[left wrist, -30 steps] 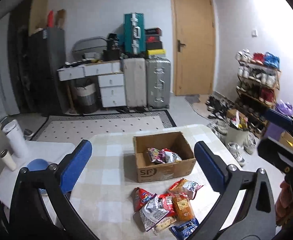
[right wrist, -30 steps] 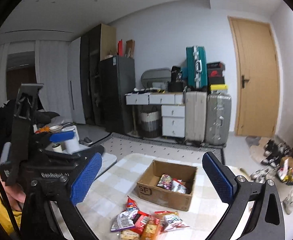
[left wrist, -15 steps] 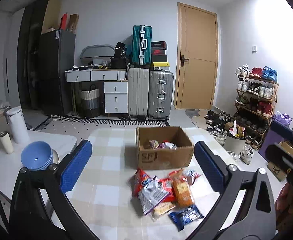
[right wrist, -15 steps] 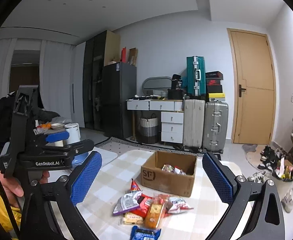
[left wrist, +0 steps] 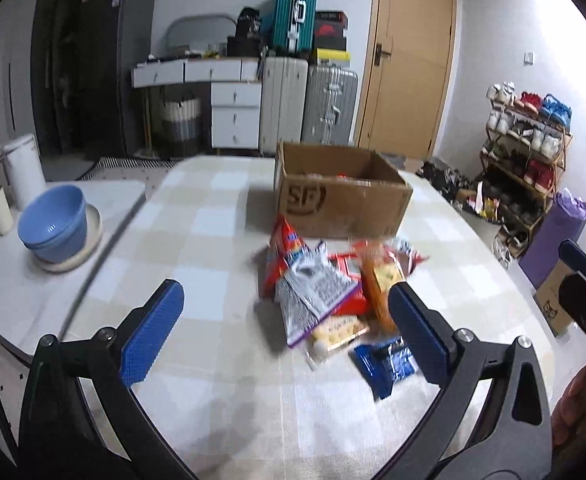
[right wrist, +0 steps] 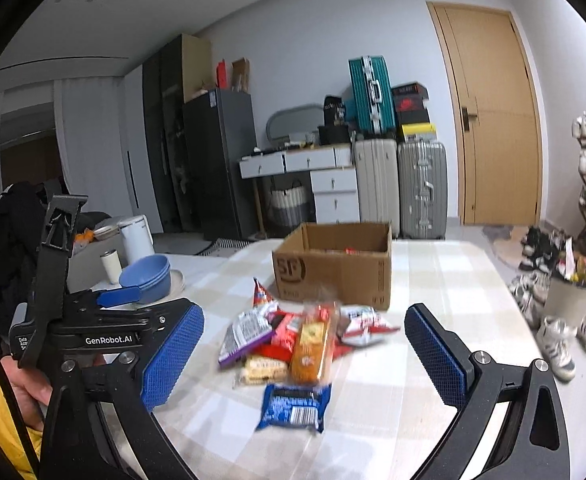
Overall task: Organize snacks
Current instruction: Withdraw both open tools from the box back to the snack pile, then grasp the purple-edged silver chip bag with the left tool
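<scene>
A pile of snack packets [left wrist: 325,292] lies on the checked table [left wrist: 197,240] in front of an open cardboard box [left wrist: 341,196] that holds a few snacks. A blue packet [left wrist: 385,362] lies nearest me, also seen in the right wrist view [right wrist: 293,406]. There the pile [right wrist: 293,336] and box [right wrist: 333,264] show too. My left gripper [left wrist: 283,334] is open and empty above the table, just short of the pile. My right gripper [right wrist: 305,354] is open and empty, over the near side of the pile.
Blue bowls [left wrist: 55,222] on a plate and white cups [left wrist: 25,170] stand on a side table at left. Suitcases [left wrist: 309,108] and drawers stand by the far wall. A shoe rack [left wrist: 529,152] is at right, beyond the table's edge.
Both grippers have dropped lower and moved closer to the snack pile. The box now shows from the side, not from above. Both stay open.
</scene>
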### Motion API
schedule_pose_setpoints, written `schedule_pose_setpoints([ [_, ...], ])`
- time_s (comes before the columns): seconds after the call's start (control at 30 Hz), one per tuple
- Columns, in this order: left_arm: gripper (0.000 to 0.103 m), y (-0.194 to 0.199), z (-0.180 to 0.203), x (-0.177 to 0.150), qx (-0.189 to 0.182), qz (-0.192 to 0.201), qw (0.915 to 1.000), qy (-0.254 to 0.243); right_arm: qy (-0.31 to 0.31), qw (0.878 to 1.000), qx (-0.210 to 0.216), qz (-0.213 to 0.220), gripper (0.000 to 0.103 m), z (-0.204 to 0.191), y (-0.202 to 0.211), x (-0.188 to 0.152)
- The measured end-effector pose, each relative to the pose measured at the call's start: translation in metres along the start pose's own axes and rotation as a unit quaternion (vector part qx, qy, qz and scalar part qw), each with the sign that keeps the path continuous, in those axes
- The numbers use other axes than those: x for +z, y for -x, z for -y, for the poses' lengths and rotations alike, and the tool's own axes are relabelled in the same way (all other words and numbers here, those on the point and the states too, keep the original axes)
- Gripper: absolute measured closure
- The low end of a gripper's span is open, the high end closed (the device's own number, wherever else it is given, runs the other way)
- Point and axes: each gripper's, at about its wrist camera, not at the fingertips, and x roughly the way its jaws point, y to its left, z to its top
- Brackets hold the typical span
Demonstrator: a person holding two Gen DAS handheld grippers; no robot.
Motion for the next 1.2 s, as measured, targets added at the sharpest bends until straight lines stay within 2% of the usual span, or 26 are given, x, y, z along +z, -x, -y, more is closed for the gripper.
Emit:
schedule_pose_setpoints([
  [0.27,0.001,-0.027,0.006,-0.008,0.003,-0.022,0.9998,-0.002,-0.023,1.0,0.004,-0.012,0.001,0.013,-0.014,-0.011],
  [0.37,0.001,-0.04,0.001,-0.009,0.011,-0.041,0.9991,0.005,-0.029,0.999,0.005,-0.015,0.001,0.014,-0.016,-0.015],
  [0.53,0.001,-0.077,-0.015,-0.009,0.001,-0.086,0.9952,0.047,-0.045,0.998,0.013,-0.03,0.001,0.022,-0.027,-0.024],
  [0.7,0.001,-0.114,-0.024,0.0,-0.018,-0.113,0.9903,0.079,-0.053,0.997,0.02,-0.046,0.001,0.028,-0.039,-0.032],
  [0.83,0.001,-0.15,-0.026,0.007,-0.056,-0.15,0.9804,0.115,-0.059,0.997,0.021,-0.054,0.001,0.034,-0.048,-0.037],
  [0.9,0.001,-0.163,-0.023,0.009,-0.057,-0.157,0.9798,0.11,-0.063,0.996,0.022,-0.059,0.001,0.037,-0.052,-0.039],
  [1.07,0.002,-0.194,-0.025,0.007,-0.077,-0.191,0.9679,0.145,-0.076,0.994,0.027,-0.074,0.001,0.044,-0.065,-0.046],
  [1.2,0.011,-0.213,-0.031,0.004,-0.107,-0.2,0.9587,0.171,-0.082,0.993,0.029,-0.082,0.001,0.049,-0.074,-0.05],
])
